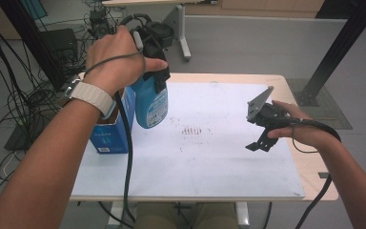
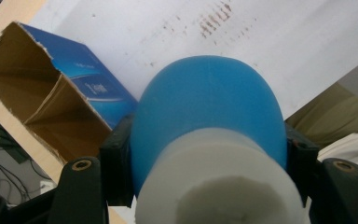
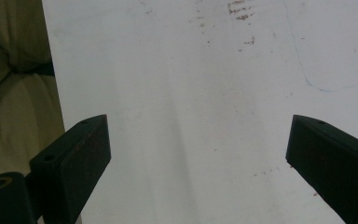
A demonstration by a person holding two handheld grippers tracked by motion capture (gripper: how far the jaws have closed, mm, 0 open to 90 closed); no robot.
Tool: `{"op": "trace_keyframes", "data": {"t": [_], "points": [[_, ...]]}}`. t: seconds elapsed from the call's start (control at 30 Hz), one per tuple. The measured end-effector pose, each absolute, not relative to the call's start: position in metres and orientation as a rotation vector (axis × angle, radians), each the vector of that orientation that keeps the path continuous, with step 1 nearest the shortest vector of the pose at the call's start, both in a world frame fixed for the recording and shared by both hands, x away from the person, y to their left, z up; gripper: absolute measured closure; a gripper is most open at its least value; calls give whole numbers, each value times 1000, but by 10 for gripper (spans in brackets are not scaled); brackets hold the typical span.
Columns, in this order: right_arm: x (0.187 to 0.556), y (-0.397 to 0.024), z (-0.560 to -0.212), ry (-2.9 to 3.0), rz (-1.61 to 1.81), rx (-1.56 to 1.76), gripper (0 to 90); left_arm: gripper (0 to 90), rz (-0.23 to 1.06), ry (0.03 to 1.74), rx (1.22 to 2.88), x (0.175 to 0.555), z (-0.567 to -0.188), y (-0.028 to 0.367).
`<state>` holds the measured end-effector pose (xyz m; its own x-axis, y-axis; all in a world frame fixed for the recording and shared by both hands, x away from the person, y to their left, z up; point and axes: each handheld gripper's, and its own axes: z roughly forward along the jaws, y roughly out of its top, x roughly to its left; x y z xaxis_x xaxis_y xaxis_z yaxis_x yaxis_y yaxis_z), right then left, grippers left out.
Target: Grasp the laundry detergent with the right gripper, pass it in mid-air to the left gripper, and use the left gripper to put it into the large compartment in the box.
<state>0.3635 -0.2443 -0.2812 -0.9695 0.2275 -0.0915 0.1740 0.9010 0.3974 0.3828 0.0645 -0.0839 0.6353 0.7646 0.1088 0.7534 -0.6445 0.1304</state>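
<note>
A blue bottle [image 1: 151, 106] with a printed label hangs in the air over the table's left side, held by its upper part in my left gripper [image 1: 153, 78]. In the left gripper view the bottle [image 2: 205, 98] and its white top sit between the two black jaws, which press on its sides; my left gripper [image 2: 209, 161] is shut on it. Just beside and below it stands an open blue cardboard box [image 1: 110, 133], torn at the rim [image 2: 37, 93]. My right gripper [image 1: 261, 142] hovers over the white sheet at the right, jaws wide apart and empty [image 3: 198, 144].
A white sheet [image 1: 209, 162] covers most of the wooden table [image 1: 314, 167], with brown stains [image 1: 191, 130] near its middle. Cables and stands crowd the floor at the left. A black post [image 1: 336, 47] rises behind the table's right corner.
</note>
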Motion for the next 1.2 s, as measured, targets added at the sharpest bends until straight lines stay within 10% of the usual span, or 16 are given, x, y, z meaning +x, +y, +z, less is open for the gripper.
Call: {"op": "trace_keyframes", "data": {"t": [1.2], "points": [[372, -247, -283, 2934, 577, 289, 64, 375, 278, 1811, 2435, 399, -42, 137]]}}
